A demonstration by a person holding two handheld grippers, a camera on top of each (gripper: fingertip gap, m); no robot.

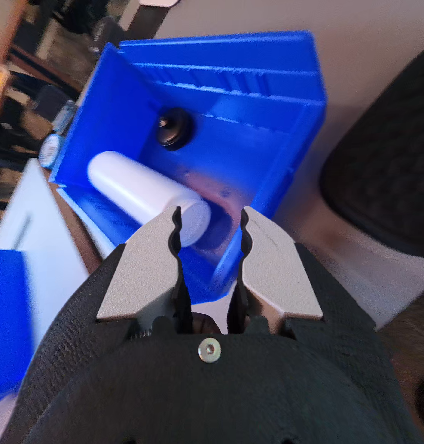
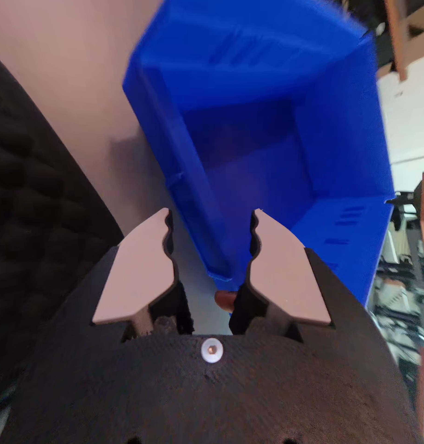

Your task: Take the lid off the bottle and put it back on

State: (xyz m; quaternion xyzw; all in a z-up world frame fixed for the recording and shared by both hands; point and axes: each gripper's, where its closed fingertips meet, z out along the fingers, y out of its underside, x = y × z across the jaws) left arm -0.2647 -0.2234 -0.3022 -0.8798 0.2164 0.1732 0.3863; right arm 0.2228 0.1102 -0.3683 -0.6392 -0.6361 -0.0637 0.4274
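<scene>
With both the left tool point(image 1: 211, 216) and right tool point(image 2: 211, 217) gaping empty, the step looks like reaching for the white cylindrical plastic bottle point(image 1: 143, 189) lying in the blue plastic bin point(image 1: 230, 72).

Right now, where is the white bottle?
In the left wrist view the white bottle lies on its side inside the blue bin, near its left wall, just beyond the open left gripper; a black round part sits behind it.

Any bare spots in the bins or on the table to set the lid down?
The bin in the right wrist view looks bare inside. Bare table lies between the other bin and the black foam. That bin is crowded on one side: a lying white bottle, a black part behind.
</scene>
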